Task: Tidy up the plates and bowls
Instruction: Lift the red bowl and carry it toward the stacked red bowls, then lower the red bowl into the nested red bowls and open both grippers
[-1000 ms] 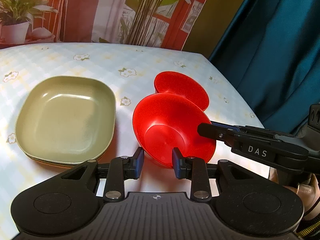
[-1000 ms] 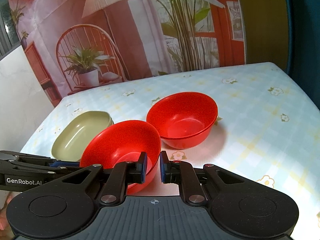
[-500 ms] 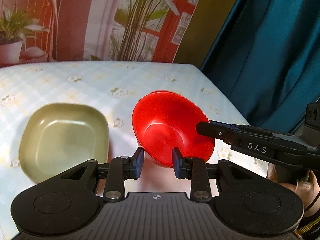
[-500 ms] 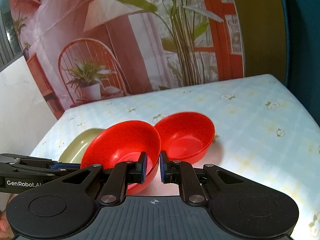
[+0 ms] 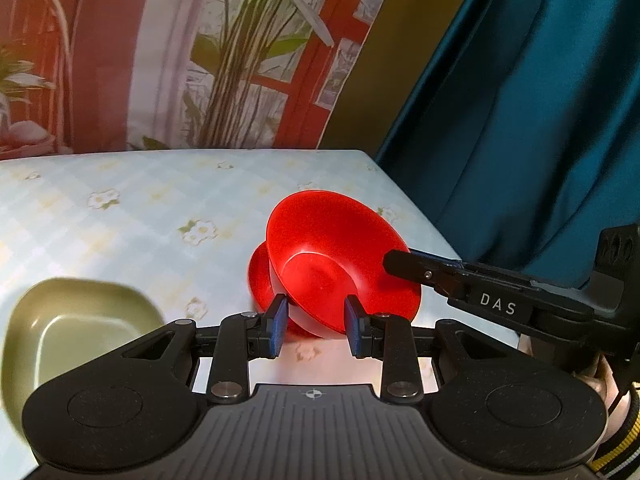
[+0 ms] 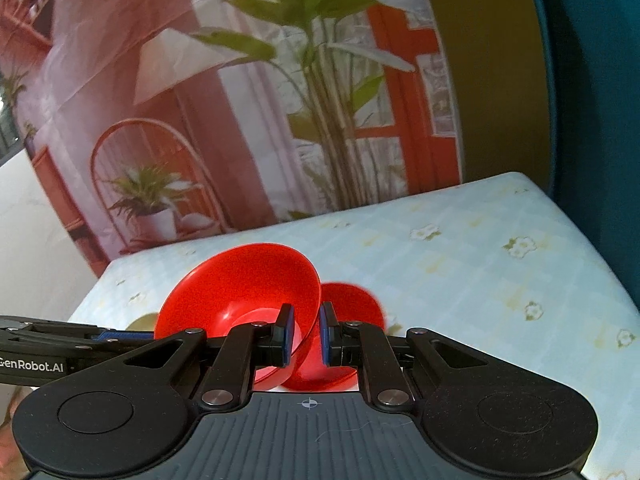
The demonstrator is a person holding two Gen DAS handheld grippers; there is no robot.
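Observation:
My right gripper (image 6: 305, 334) is shut on the rim of a red bowl (image 6: 244, 292) and holds it tilted in the air. The held red bowl (image 5: 340, 264) hangs partly over a second red bowl (image 5: 260, 280) that sits on the table; the second bowl also shows in the right wrist view (image 6: 352, 300). My left gripper (image 5: 314, 330) is open and empty, its jaws just in front of the held bowl. A green square plate (image 5: 76, 328) lies at the lower left of the left wrist view.
The table (image 5: 140, 208) has a pale checked cloth with flowers. Its right edge runs beside a teal curtain (image 5: 540, 120). A printed backdrop (image 6: 240, 100) stands behind the far edge. The right gripper's fingers (image 5: 440, 276) reach in from the right.
The right gripper has lifted the red bowl and carried it right, over the second red bowl. The left gripper rose and drew back; the green plate now sits lower left.

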